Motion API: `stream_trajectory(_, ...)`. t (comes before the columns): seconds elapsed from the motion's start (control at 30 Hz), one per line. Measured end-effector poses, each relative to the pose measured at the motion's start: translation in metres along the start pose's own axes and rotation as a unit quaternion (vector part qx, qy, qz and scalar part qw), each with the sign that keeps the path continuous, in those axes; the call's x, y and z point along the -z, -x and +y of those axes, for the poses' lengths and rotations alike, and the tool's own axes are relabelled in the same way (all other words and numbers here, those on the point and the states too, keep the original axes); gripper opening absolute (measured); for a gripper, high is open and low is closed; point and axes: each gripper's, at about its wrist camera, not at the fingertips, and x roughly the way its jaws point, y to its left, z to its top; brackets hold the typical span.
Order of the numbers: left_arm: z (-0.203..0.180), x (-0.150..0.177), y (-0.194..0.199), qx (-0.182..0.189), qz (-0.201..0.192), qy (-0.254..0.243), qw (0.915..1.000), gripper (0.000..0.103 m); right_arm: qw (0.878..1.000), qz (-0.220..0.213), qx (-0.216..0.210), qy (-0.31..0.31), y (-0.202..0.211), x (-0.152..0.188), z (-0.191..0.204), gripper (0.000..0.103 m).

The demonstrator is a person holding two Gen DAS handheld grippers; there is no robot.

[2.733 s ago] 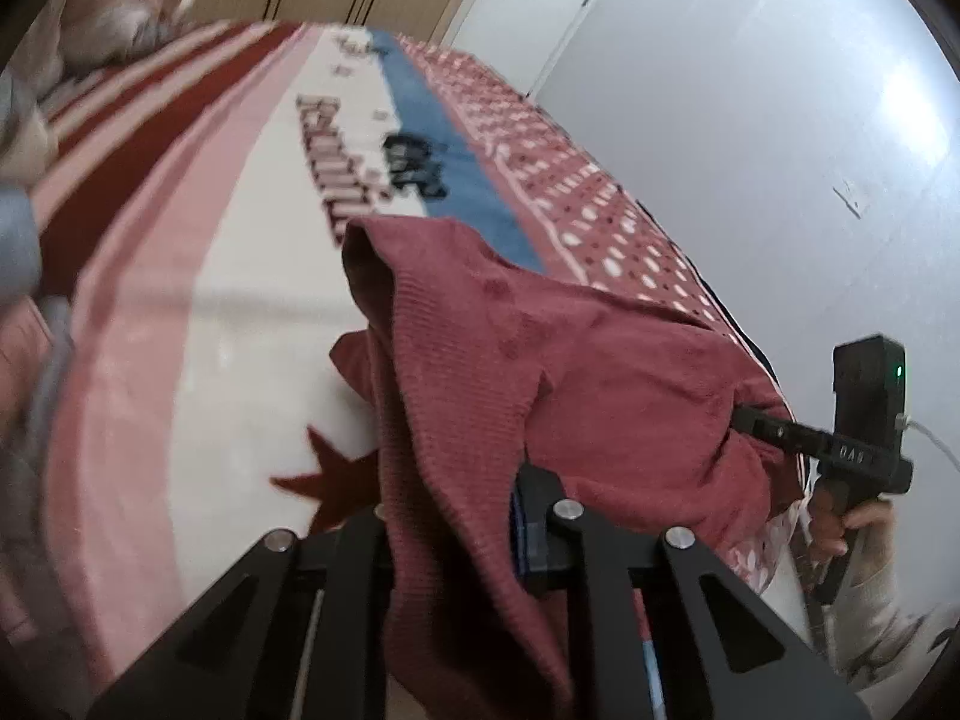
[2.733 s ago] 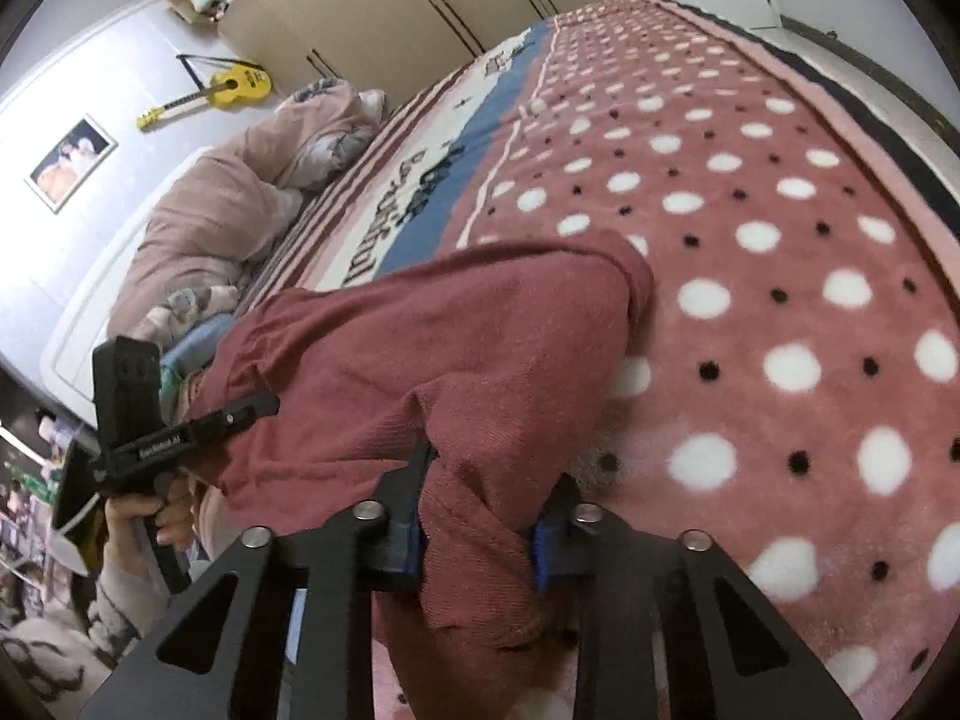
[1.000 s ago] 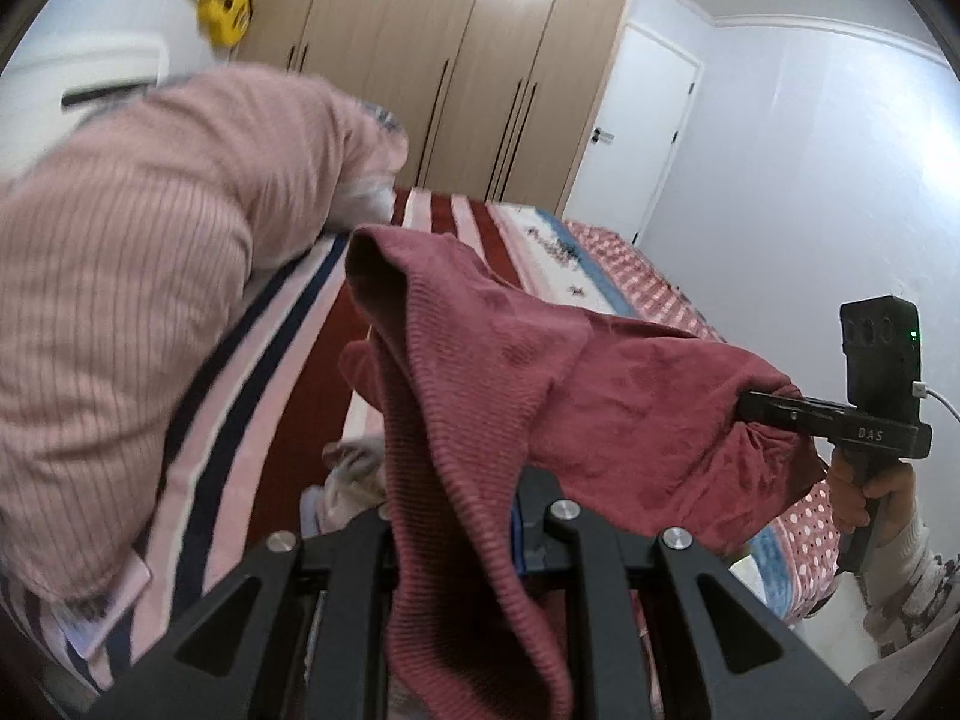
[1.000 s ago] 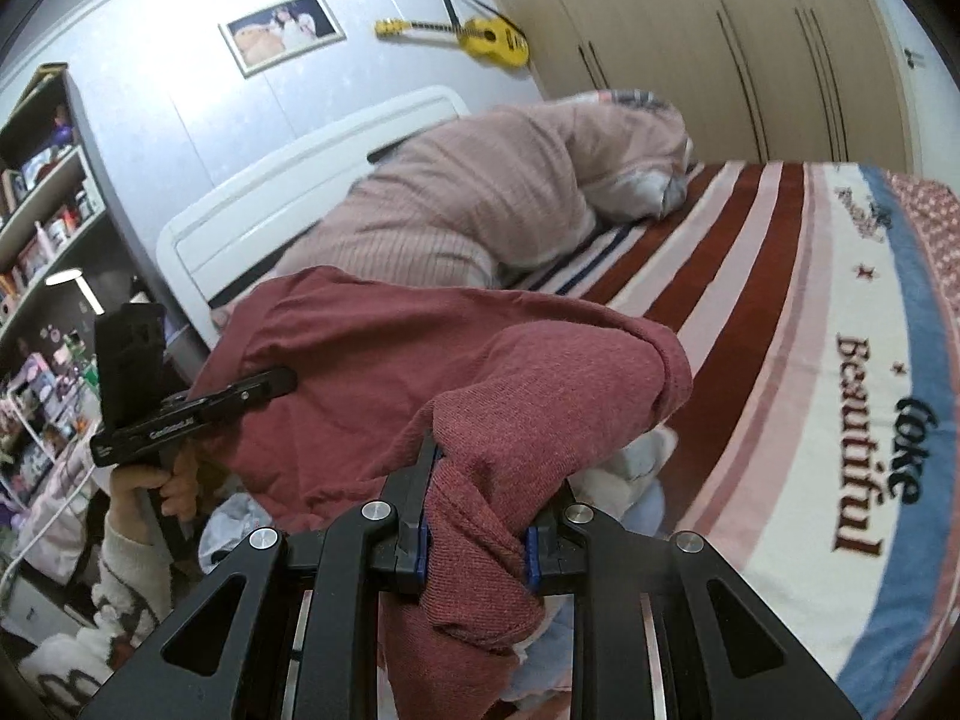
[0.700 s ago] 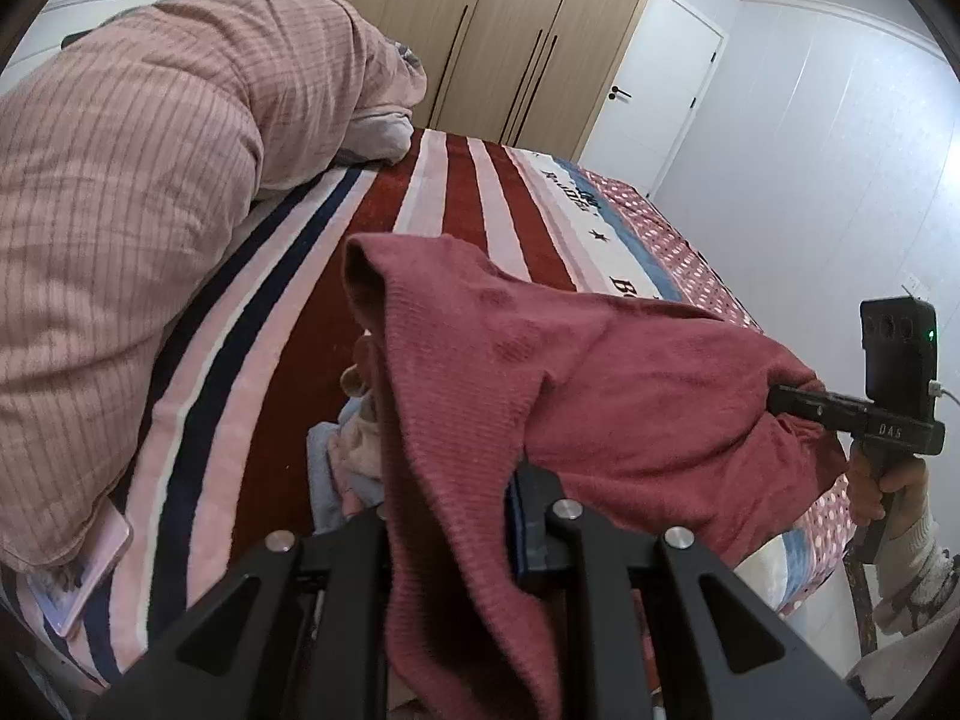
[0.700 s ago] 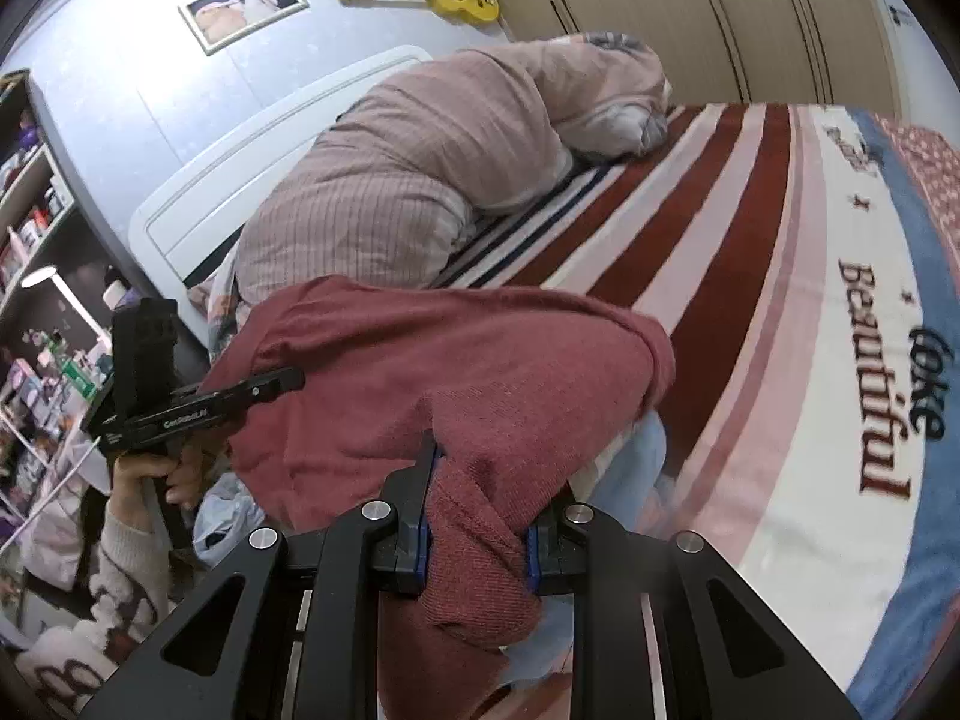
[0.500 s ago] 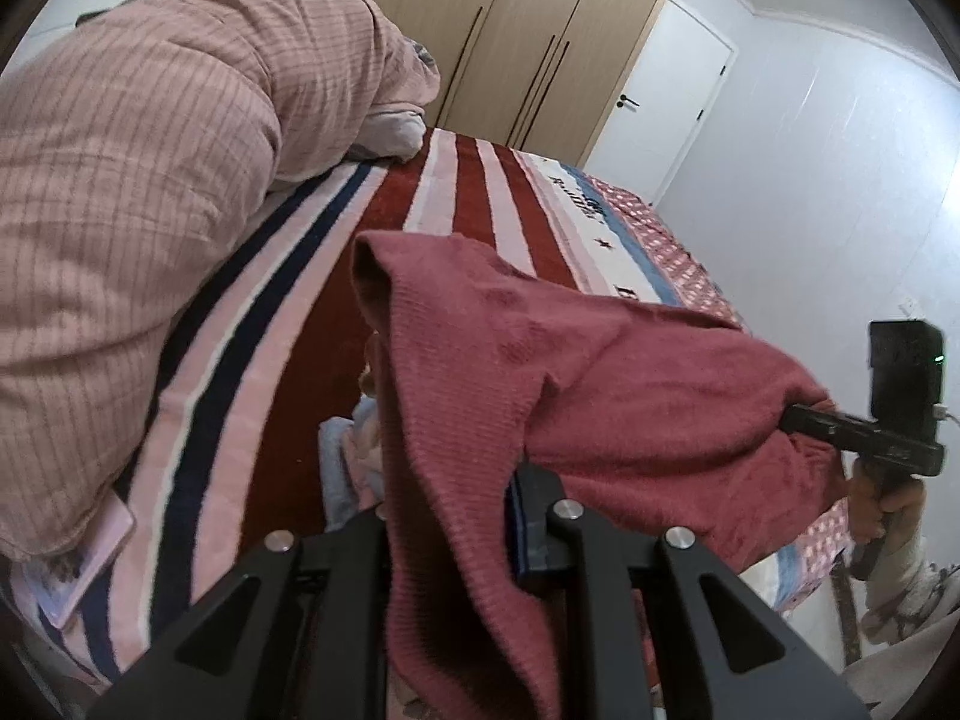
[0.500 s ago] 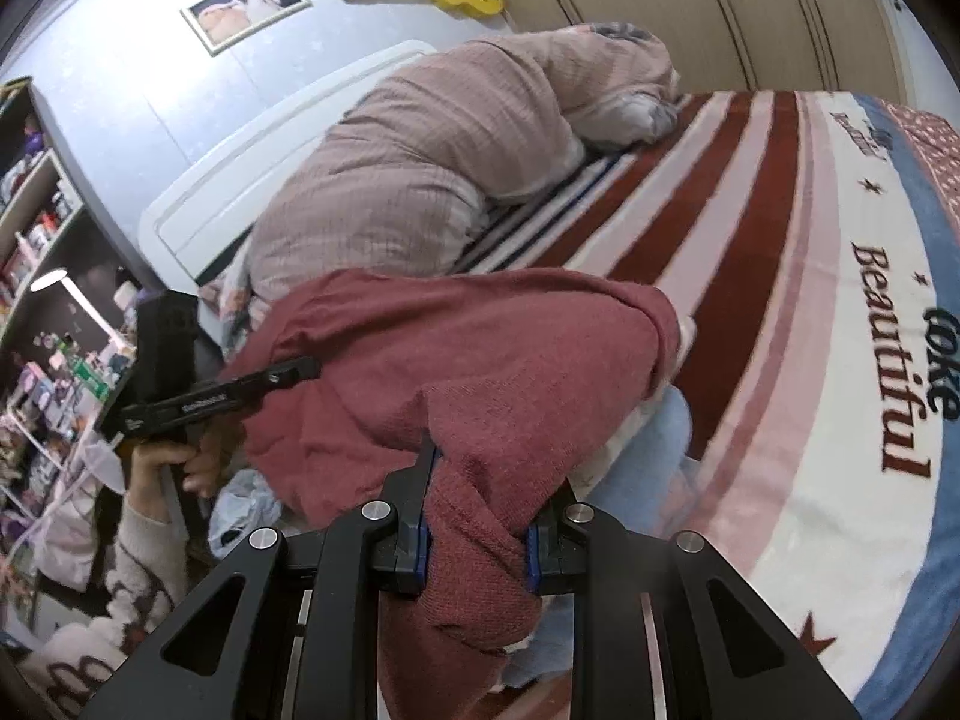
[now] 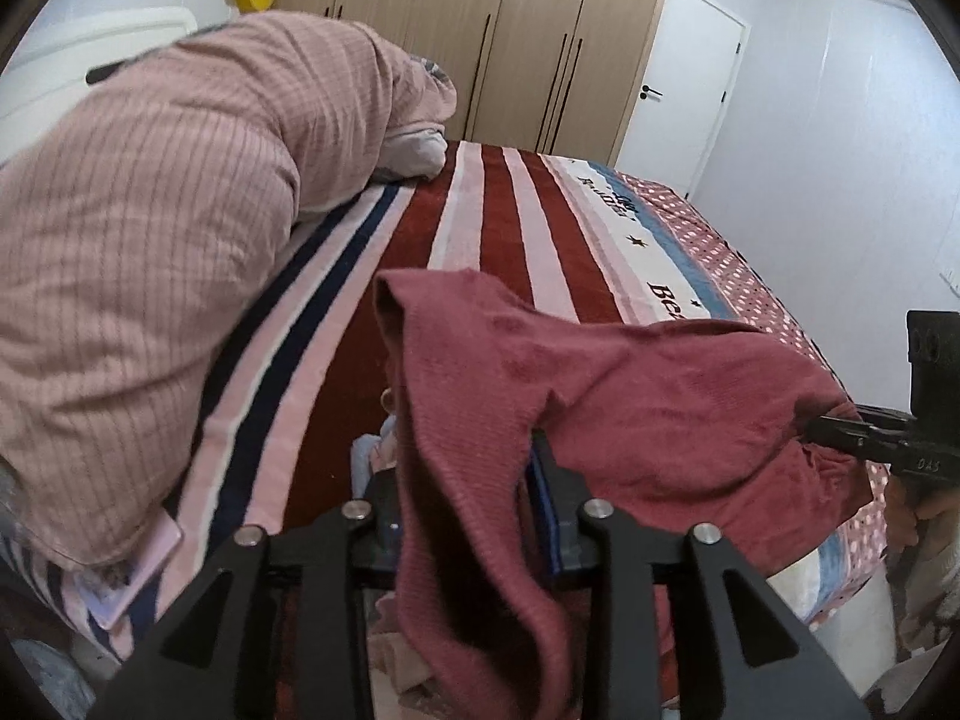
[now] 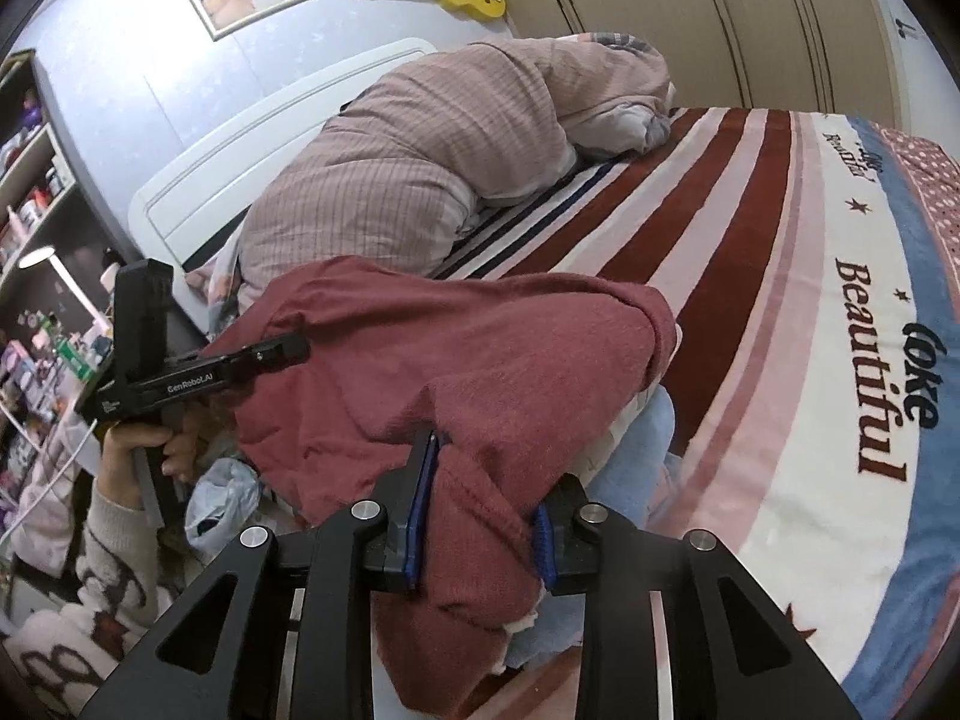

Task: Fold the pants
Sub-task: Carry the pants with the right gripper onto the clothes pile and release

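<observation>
Lowered toward the bed (image 9: 480,222), red pants (image 9: 630,396) perhaps touch clothes (image 10: 648,438) beneath.

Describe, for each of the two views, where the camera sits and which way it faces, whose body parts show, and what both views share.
Left wrist: behind the left tongs, facing wardrobe and door; right hand at the right edge.
Right wrist: behind the right tongs, facing headboard and guitar; left hand shows.
Shared: the red pants between both opening tongs, striped blanket, pink duvet.

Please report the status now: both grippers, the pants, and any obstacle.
Left gripper and right gripper: jaws opening, red pants between them. Pants hang bunched over other clothes at bed edge. Pink duvet beside, not blocking.
</observation>
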Motion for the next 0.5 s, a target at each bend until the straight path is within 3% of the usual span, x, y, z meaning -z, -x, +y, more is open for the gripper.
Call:
stream_trajectory(0.13,-0.008,-0.006,0.012,-0.016,-0.011,-0.008,0.9998,0.046,1.000,-0.003,0.000,-0.003,0.007,0.003,-0.001,0.030)
stream_trajectory(0.3,-0.021,-0.013,0.034,-0.036,-0.035,-0.021,0.9985,0.054,1.000,-0.012,0.002,-0.005,0.021,0.008,-0.001,0.035)
stream_trajectory(0.37,-0.030,-0.015,0.045,-0.040,-0.046,-0.024,0.9979,0.063,1.000,-0.015,0.004,-0.004,0.027,0.010,-0.001,0.037)
stream_trajectory(0.5,-0.053,-0.015,0.064,-0.029,-0.066,-0.029,0.9970,0.065,1.000,-0.023,0.011,-0.006,0.040,0.017,0.001,0.044)
